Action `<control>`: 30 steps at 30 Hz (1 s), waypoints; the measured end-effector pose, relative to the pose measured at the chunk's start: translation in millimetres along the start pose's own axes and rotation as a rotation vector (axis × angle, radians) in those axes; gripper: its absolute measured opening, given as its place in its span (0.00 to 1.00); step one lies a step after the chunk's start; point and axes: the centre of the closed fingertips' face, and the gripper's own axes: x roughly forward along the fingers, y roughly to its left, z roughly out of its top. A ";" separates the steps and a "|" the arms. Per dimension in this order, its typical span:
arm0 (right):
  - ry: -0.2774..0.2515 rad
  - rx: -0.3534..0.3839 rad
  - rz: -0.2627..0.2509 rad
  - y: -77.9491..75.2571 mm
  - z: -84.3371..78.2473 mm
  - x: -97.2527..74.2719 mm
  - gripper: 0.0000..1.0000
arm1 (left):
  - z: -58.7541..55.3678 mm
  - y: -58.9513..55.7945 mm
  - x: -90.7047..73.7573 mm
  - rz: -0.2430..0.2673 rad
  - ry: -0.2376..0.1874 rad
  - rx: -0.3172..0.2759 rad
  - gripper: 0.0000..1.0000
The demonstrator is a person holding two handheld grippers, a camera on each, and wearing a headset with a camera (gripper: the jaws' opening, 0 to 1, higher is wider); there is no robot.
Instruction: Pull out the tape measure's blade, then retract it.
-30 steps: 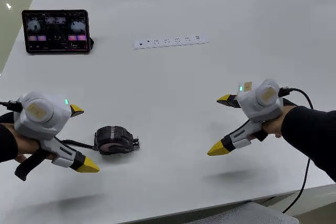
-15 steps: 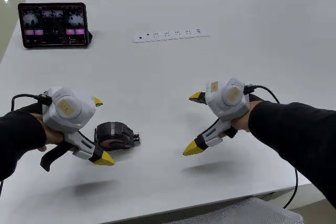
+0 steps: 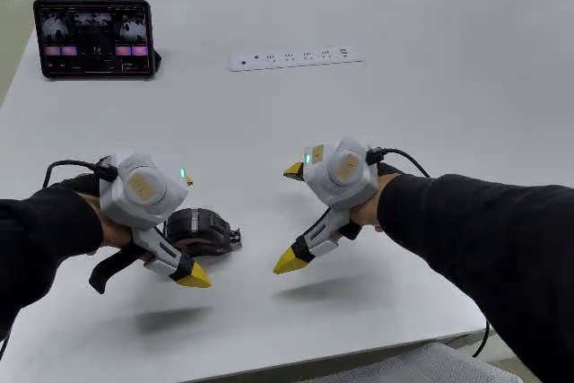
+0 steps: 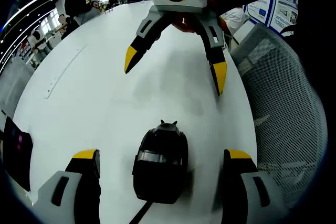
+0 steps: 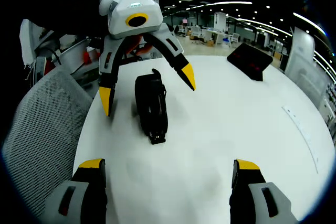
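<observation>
One open hall with rows of ceiling lights (image 5: 236, 3) overhead; desks and people far off in the two gripper views, too small to detail.

One white table (image 3: 404, 87), matt and plain, with soft shadows under the tools.

One grey mesh chair (image 5: 42, 124) at the near edge of the table.

One tablet (image 3: 93, 39), propped upright at the far left of the table, with its screen lit.

One white power strip (image 3: 296, 58), flat at the far middle, well apart from everything else.

Two hand-held grippers facing each other above the near part of the table:
- left gripper (image 3: 190, 229): jaws spread wide and gripping nothing. They straddle the tape measure, with a gap of bare table on each side in the left gripper view.
- right gripper (image 3: 291, 215): jaws likewise spread and empty, held above the surface near the tape measure and pointing at it.

One tape measure (image 3: 204, 229): a dark case lying on the table between the left gripper's jaws. Its blade end sits at the case mouth, towards the right gripper. A thin black cord trails from its rear.
</observation>
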 end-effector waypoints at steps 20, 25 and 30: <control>0.003 -0.004 0.042 9.7 9.8 26.6 0.99 | -5.8 2.9 1.2 -0.012 0.052 0.073 0.33; 0.026 -0.025 0.034 7.4 7.7 30.0 0.86 | -7.3 2.3 1.7 -0.001 0.052 0.082 0.32; 0.037 -0.051 0.035 7.6 8.4 32.7 0.71 | -7.1 2.7 2.2 0.006 0.043 0.085 0.32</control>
